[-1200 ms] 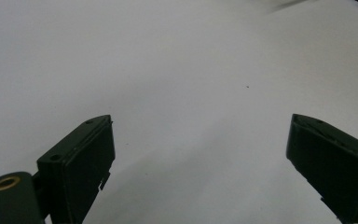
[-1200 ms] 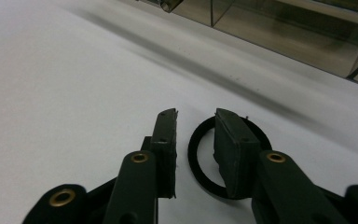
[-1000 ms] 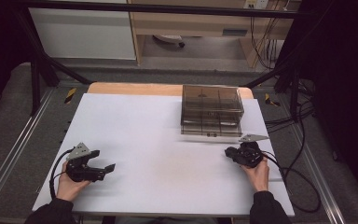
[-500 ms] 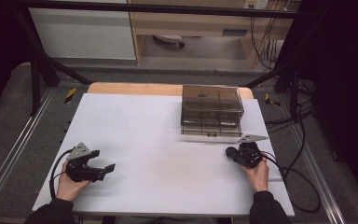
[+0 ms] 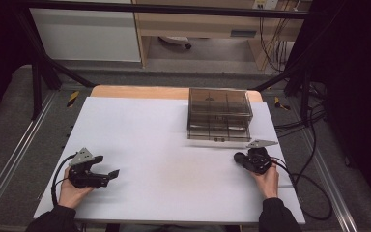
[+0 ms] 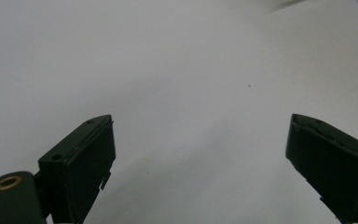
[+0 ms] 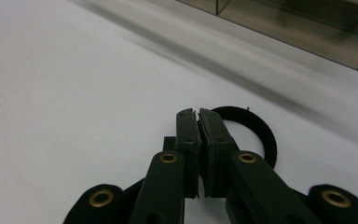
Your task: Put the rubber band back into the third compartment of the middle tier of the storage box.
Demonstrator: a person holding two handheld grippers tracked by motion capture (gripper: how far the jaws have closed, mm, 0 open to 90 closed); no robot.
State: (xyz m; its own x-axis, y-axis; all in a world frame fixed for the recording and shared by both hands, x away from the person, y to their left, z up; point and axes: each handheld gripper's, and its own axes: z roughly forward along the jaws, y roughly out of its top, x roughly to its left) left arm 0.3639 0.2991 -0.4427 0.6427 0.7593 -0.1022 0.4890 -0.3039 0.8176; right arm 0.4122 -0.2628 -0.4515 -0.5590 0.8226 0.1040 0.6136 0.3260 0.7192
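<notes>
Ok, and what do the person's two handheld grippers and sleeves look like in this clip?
Both are matte black two-jaw tools. The left gripper and the right gripper each carry a grey three-cornered plate on top and trail a black cable. Up close, the left gripper's flat rectangular pads show, and brass-coloured rivets mark the right gripper's linkage. The person wears dark long sleeves.

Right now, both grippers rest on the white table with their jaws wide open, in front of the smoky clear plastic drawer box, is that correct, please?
Not quite: the right gripper has its jaws closed together, as the right gripper view shows. The left gripper is open, on the white table before the smoky clear plastic drawer box.
</notes>
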